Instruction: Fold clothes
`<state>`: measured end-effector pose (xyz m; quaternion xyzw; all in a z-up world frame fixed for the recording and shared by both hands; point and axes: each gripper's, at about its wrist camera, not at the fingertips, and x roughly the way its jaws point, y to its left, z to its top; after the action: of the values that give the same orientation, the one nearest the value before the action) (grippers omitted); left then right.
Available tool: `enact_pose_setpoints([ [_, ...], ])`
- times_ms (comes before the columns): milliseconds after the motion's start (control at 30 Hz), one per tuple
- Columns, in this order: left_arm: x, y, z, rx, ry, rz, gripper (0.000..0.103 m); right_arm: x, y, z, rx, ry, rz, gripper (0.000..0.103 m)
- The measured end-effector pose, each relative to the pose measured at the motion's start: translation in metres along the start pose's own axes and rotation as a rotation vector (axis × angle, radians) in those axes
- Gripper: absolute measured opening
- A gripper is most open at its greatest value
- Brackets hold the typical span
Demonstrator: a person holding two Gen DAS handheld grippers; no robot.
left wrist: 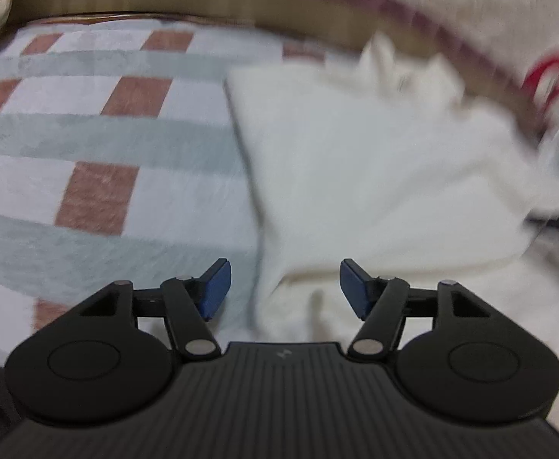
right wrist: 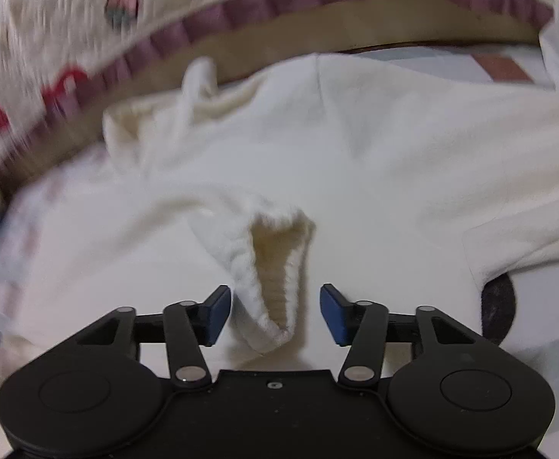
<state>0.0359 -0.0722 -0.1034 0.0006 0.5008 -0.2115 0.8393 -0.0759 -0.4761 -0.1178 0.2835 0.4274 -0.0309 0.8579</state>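
The garment (right wrist: 356, 160) is lying partly folded on the bed (left wrist: 88, 134), cuff (right wrist: 272, 267) sticking up; both grippers (left wrist: 284, 290) (right wrist: 275, 315) are hovering wide, empty.

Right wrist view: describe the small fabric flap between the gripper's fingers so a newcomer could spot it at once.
Start at the white garment spread over the bed. Near its lower middle, between the open right gripper's blue pads, a fleecy pointed flap stands up. Unlike the smooth cloth around it, it shows a cream, fuzzy inner face.

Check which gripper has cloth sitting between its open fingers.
The right gripper: a fleecy cuff of the white garment pokes up between its open fingers. The left gripper is open too, hovering over the garment's edge, nothing between.
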Motion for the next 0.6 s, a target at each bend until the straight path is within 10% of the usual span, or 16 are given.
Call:
enact_pose_setpoints([
  [167, 0.012, 0.019, 0.038, -0.113, -0.089, -0.072, 0.066, 0.020, -0.016, 0.022, 0.138, 0.011, 0.068, 0.070],
  [500, 0.093, 0.036, 0.086, -0.173, -0.167, -0.104, 0.073, 0.047, -0.003, 0.025, -0.051, -0.032, -0.005, 0.071],
  [567, 0.095, 0.033, 0.086, -0.177, -0.177, -0.151, 0.055, 0.046, -0.003, 0.024, -0.071, -0.046, 0.016, 0.059],
  [600, 0.091, 0.029, 0.085, -0.153, -0.198, -0.143, 0.015, 0.044, -0.002, 0.024, -0.112, -0.051, 0.035, 0.037],
])
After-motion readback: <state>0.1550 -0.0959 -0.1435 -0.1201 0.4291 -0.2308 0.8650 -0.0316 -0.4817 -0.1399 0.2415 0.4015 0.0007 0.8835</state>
